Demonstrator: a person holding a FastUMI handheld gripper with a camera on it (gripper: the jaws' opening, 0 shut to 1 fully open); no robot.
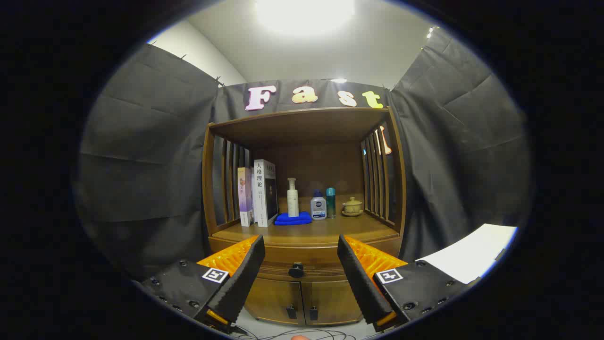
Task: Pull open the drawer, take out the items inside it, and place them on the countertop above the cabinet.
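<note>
Wooden cabinet [302,189], closed drawer [302,267] with black knob [296,270] between spread-apart claw [301,249] fingers

I see two books [257,196] standing on the left of the middle. Right of them are a white pump bottle [292,198] on a blue cloth [292,218], two small bottles [323,204], and a lidded cup [352,206].

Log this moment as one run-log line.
gripper: open, apart from cabinet | knob: between fingers, untouched | drawer: closed | countertop: books, cloth, bottles, cup

Black cloth walls [141,156], white ceiling [264,47], bright lamp [304,14].
</note>
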